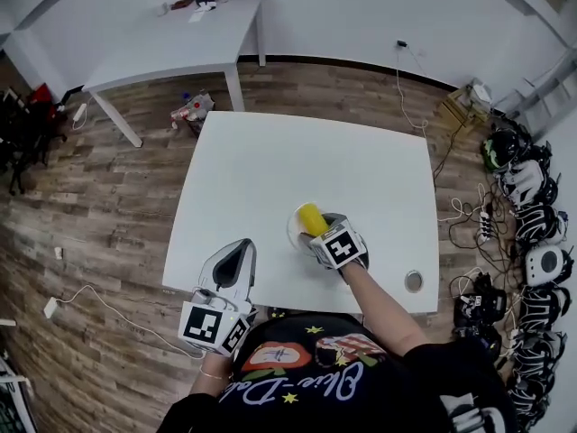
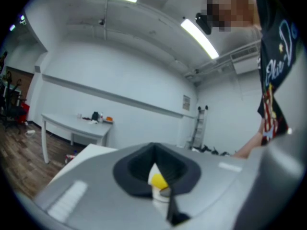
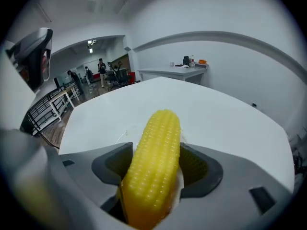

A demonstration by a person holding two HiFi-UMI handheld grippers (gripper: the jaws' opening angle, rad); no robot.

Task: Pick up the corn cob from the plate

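Note:
A yellow corn cob (image 1: pixel 312 218) lies on a small white plate (image 1: pixel 294 231) near the front of the white table (image 1: pixel 270 161). My right gripper (image 1: pixel 317 233) tilts down over the plate, and its jaws stand wide on either side of the cob. In the right gripper view the corn cob (image 3: pixel 156 162) fills the gap between the dark pads (image 3: pixel 204 169), and no squeeze shows. My left gripper (image 1: pixel 243 244) hovers at the table's front left edge, shut and empty. Through its narrow slit the corn cob (image 2: pixel 157 179) and plate (image 2: pixel 161 194) show ahead.
A round grommet (image 1: pixel 414 281) sits in the table's front right corner. A second white table (image 1: pixel 180 34) with small items stands at the back left. Headsets and cables (image 1: pixel 532 206) line the floor on the right. Wood floor surrounds the table.

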